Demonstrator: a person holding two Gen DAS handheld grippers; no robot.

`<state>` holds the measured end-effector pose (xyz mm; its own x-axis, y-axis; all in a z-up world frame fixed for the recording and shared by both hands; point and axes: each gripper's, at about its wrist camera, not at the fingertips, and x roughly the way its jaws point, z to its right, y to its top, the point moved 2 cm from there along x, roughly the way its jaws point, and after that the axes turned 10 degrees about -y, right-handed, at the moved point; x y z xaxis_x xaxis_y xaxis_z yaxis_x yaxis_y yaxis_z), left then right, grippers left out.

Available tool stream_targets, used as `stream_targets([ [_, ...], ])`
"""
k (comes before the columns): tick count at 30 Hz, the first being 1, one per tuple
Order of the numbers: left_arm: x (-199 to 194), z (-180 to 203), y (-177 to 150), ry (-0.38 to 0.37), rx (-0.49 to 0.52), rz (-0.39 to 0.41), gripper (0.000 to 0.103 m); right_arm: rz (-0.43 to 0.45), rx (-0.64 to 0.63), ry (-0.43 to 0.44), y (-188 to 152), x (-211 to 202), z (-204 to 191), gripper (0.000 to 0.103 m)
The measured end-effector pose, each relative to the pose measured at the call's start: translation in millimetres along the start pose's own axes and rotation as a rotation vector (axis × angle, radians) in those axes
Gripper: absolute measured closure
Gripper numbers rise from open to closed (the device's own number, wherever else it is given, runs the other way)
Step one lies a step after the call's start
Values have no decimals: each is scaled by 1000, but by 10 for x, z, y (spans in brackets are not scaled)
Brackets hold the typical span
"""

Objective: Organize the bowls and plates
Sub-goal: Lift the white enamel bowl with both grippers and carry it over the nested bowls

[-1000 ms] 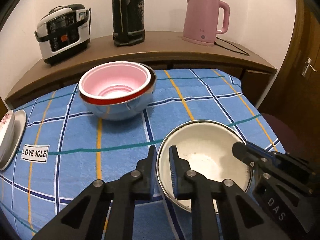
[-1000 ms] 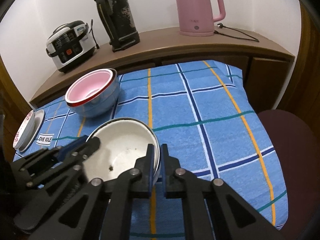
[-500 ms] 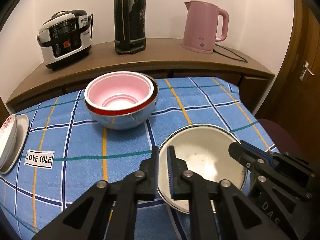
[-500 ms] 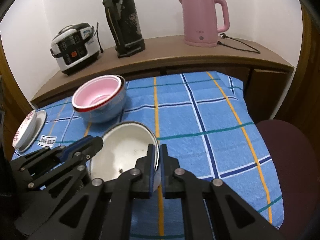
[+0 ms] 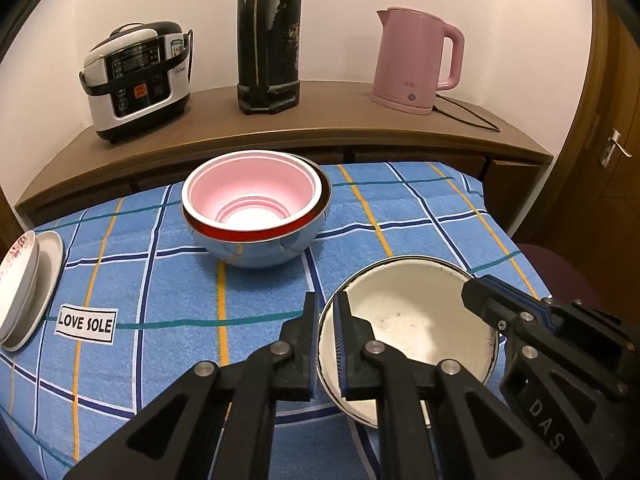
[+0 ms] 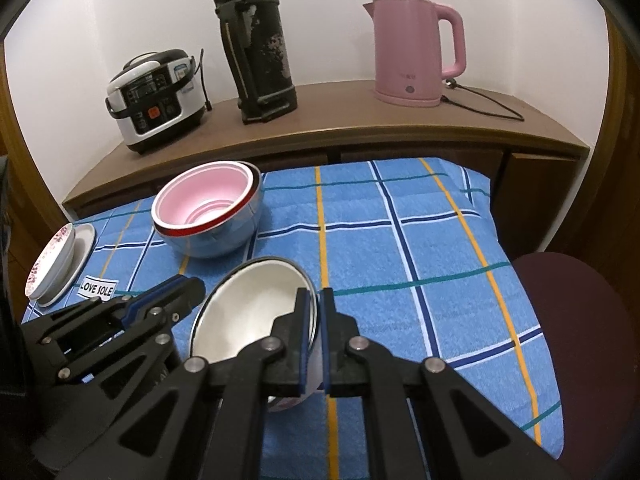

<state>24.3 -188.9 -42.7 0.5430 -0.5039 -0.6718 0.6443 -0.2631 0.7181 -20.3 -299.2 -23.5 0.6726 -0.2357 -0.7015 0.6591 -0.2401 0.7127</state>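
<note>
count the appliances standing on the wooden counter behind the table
3: a rice cooker at left, a black thermos in the middle, a pink kettle at right.

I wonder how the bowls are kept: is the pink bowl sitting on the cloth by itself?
No, the pink bowl is nested inside a larger light blue bowl that rests on the checked cloth.

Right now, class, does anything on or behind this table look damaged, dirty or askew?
Three things. The black thermos on the shelf has badly worn, flaking paint. The white enamel bowl, gripped at opposite rims by both grippers, has dark specks inside. The pink bowl sits off-centre in the metal bowl.
</note>
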Motion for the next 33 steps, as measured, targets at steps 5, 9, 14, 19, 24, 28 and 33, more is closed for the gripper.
stream_targets([
  [5,12,-11,-1,-10,-4,-6,94,-8,13,13,2,9,25,100],
  [9,-49,-101,33,-1,-12,9,94,-11,23,6,-5,26,119,100],
  [14,2,-118,4,-10,-12,-22,94,-34,68,36,-41,76,264,100],
  [19,122,-33,-41,-51,-17,-68,94,-52,71,72,-62,109,281,97],
  [24,144,-65,-37,-86,-55,-76,94,-73,100,95,-102,160,354,94],
  [28,56,-114,28,-116,-86,-45,93,-75,110,109,-96,161,391,89],
  [33,79,-39,39,-128,-62,-57,74,-44,100,89,-82,90,383,67],
])
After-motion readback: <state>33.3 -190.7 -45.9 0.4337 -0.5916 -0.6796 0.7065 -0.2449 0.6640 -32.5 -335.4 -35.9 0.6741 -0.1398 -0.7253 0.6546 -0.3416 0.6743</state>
